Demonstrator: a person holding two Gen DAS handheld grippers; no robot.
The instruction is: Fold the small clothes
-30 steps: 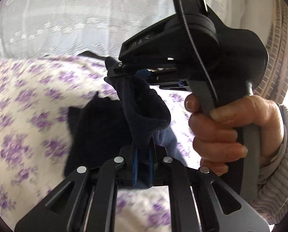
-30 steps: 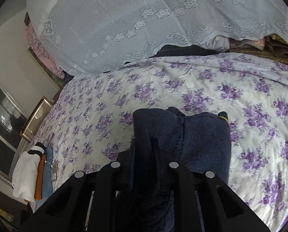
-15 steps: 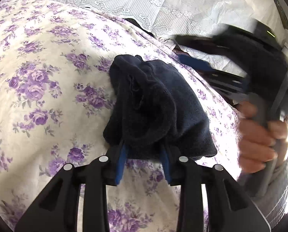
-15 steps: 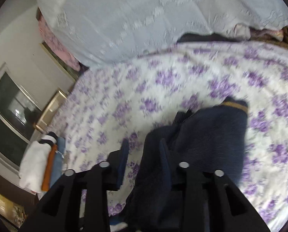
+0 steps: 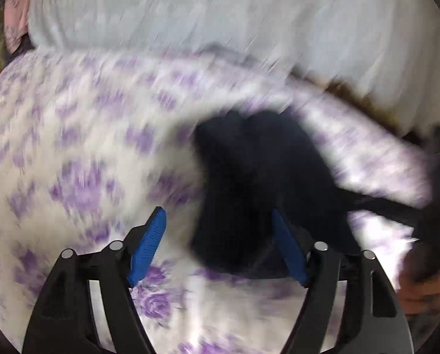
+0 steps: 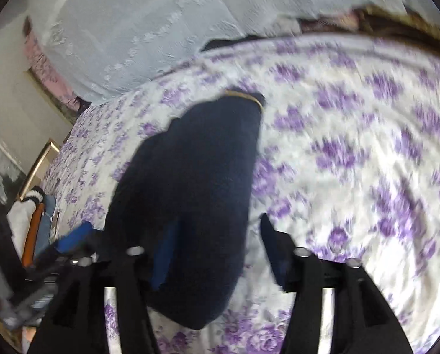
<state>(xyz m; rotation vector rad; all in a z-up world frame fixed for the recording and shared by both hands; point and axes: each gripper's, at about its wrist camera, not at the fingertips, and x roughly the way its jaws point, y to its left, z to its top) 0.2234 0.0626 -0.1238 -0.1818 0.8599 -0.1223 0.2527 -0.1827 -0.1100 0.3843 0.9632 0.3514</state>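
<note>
A folded navy garment (image 5: 258, 183) lies on the purple-flowered bedspread (image 5: 72, 153). In the left wrist view my left gripper (image 5: 220, 221) is open, its blue pads wide apart just in front of the garment's near end. In the right wrist view the same garment (image 6: 196, 194), with a thin yellow stripe at its far edge, lies between and past my open right gripper (image 6: 217, 236). The left gripper (image 6: 69, 244) shows at the lower left of that view. The right gripper and the hand holding it show at the right edge of the left wrist view (image 5: 426, 206). Both views are blurred.
A pale lace-covered pile (image 6: 160, 29) rises at the far side of the bed. A stack of folded white, orange and blue clothes (image 6: 34, 221) sits at the bed's left edge, beside a framed object (image 6: 39, 162).
Both grippers opened and let go of the navy garment, which now lies folded on the bedspread. Both grippers have pulled back and are moving fast.
</note>
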